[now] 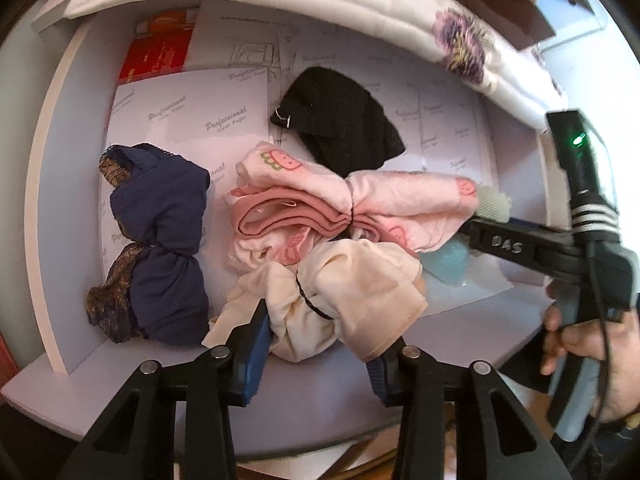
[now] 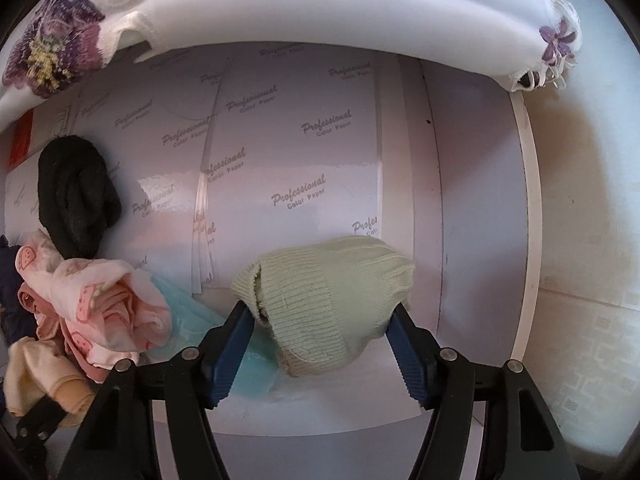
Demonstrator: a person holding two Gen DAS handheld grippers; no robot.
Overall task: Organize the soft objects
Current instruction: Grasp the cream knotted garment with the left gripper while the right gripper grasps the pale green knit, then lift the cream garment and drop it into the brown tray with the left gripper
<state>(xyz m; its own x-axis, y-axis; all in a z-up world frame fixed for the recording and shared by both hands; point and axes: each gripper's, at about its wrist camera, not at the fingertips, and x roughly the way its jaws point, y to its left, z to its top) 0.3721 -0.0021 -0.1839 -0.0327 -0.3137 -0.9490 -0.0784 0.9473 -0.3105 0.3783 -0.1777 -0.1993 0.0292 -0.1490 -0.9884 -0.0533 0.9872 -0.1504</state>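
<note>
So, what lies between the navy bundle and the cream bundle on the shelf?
Nothing: in the left wrist view only bare shelf lining paper separates the navy bundle from the cream bundle.

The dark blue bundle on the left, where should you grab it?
Grip the navy bundle at its narrow waist, where the band pinches it. That is its thinnest, firmest part, so the fingers can probably close around it. Come from the front, with a finger on each side of the waist, since the shelf wall stands close on its left.
</note>
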